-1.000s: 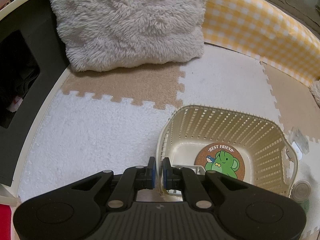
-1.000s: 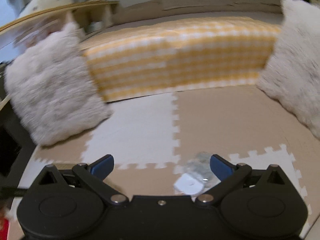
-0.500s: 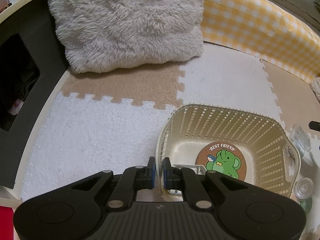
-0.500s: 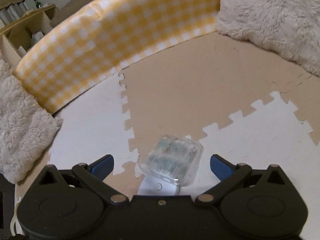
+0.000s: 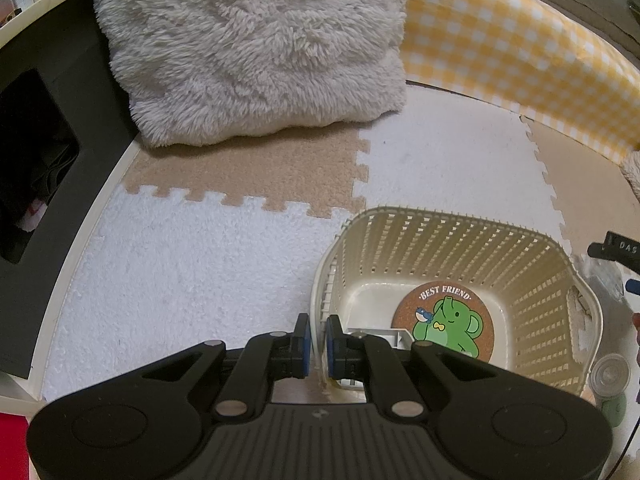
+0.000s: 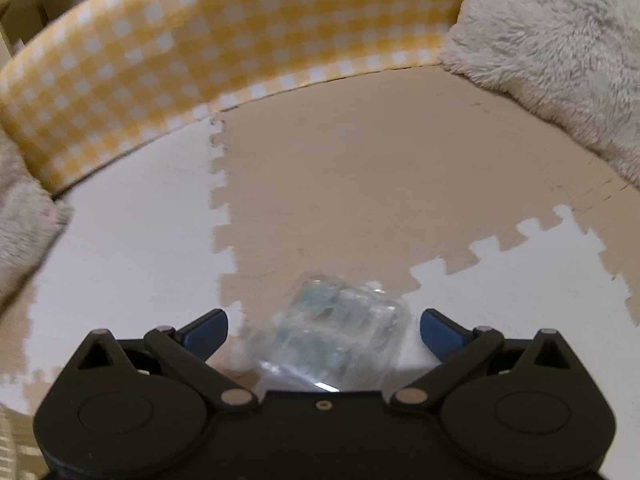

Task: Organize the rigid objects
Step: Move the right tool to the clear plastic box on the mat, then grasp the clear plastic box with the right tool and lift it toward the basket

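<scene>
The right gripper (image 6: pixel 324 326), jaws wide open and empty, has the blurry clear plastic box (image 6: pixel 336 332) lying on the mat between its blue fingertips, probably not touching, so it is nearer than the left gripper (image 5: pixel 315 342), pinched on the cream slotted basket (image 5: pixel 568 256).

Fluffy cushion (image 5: pixel 256 48) against yellow checked bolster (image 5: pixel 520 52) — puzzle-edged foam mat (image 5: pixel 192 264) beneath.

Soft indoor light, fisheye-curved dark corners; the right wrist view is motion-blurred.
</scene>
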